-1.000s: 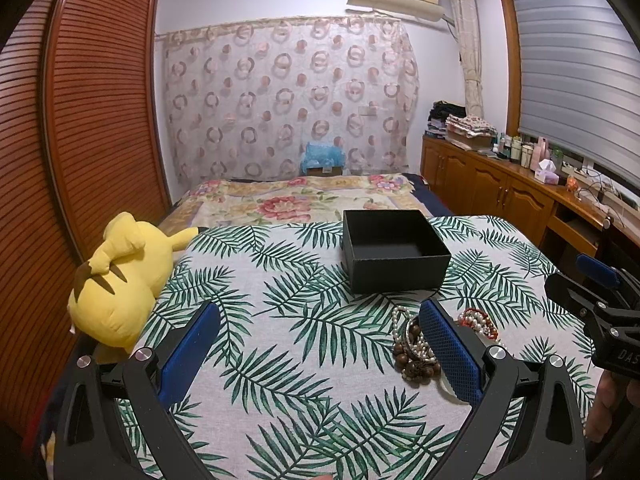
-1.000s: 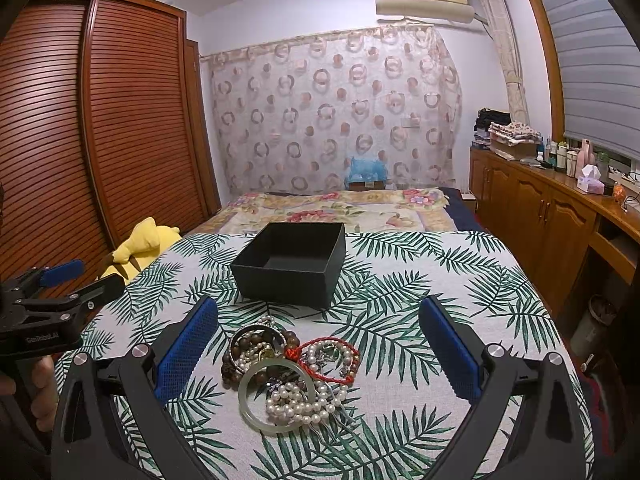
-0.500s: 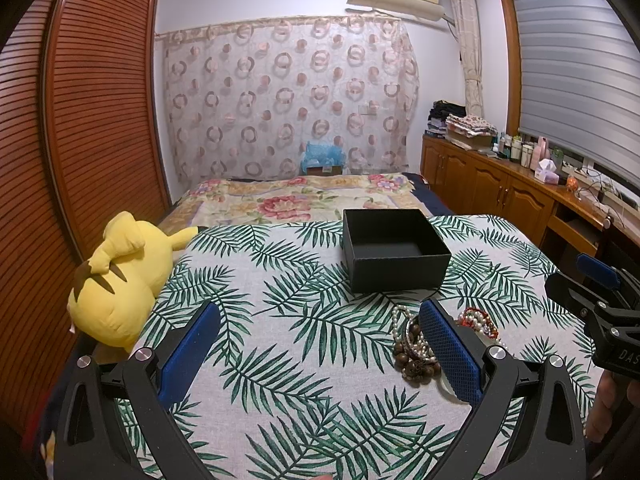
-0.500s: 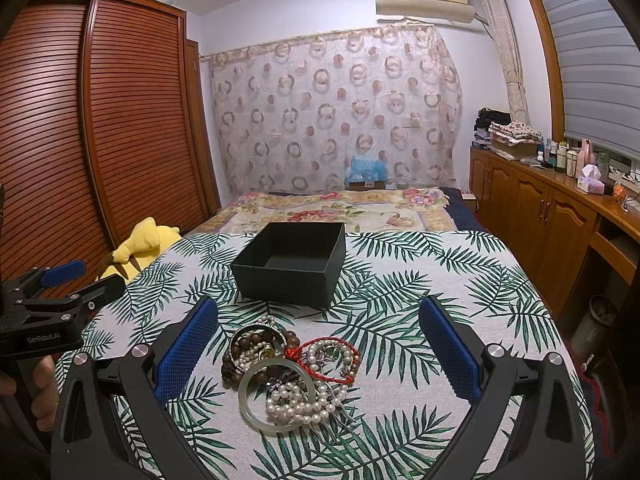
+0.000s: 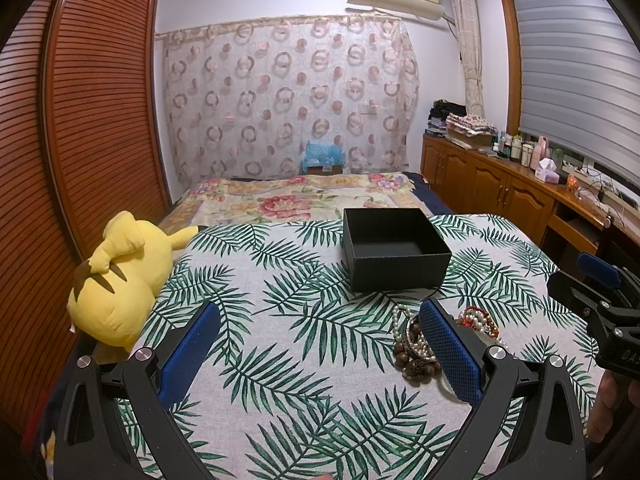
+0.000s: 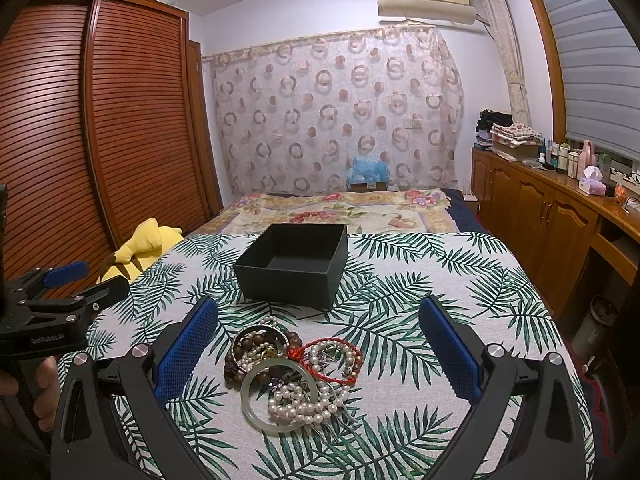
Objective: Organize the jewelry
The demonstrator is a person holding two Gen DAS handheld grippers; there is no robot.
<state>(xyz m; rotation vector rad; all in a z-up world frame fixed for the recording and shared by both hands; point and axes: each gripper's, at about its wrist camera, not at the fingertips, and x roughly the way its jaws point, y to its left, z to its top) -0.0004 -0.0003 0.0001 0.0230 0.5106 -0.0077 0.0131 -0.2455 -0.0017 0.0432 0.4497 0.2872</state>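
- Honestly nothing has moved since a second ago: both grippers hang in the same spots and the pile of jewelry hasn't been touched.
- The right gripper [image 6: 318, 356] is spread wide with nothing between its blue pads, and it hangs right over the jewelry pile [image 6: 294, 372], which sits between the fingers and slightly toward the left one.
- In that pile I can make out a pale green bangle [image 6: 280, 398] nearest the tool, a pearl strand [image 6: 304, 400] lying across it, a red cord bracelet [image 6: 332, 360] a bit further out, and brown wooden beads [image 6: 256, 344] toward the left finger. It's all tangled together.
- The left gripper [image 5: 318, 354] is also fully open and holding nothing. From its camera the pile sits right at its right finger, partly hidden behind the pad.
- The black box [image 6: 294, 266] is straight ahead of both tools, just past the pile on the leaf-print cloth [image 6: 420, 272], and as far as I can see it's empty.
- So progress is basically zero: every piece still has to go in. My guess is the bangle or the pearls go first, since they're closest.
- There's a yellow plush toy [image 5: 120, 276] off beyond the left tool's left finger, not part of this.
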